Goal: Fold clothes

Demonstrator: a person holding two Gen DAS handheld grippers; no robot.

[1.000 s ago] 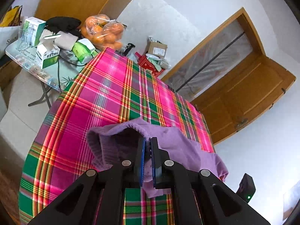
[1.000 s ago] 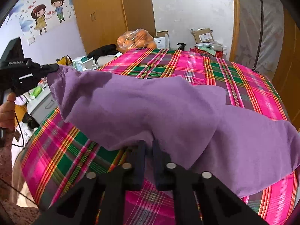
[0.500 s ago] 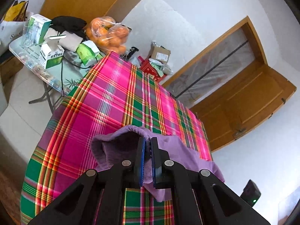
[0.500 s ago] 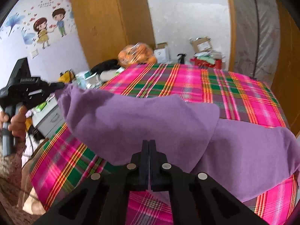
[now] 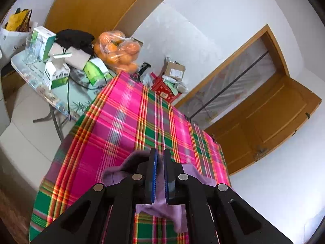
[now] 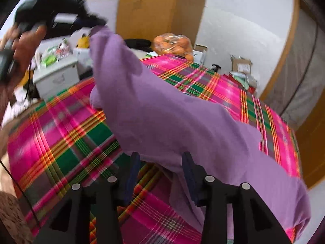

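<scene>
Left gripper (image 5: 159,158) pinches the soft purple cotton garment (image 6: 162,118) tight between its fingers, right gripper (image 6: 160,159) is springing open beneath the fabric's draped edge, box labels unreadable.

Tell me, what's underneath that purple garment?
Under the purple garment lies a pink and green plaid cloth. What the plaid cloth itself rests on is hidden, and so is the patch beneath the garment's far end.

Home room; wooden wardrobe (image 5: 97,6); bagged oranges (image 5: 118,50); plaid-covered table (image 5: 126,126)
</scene>
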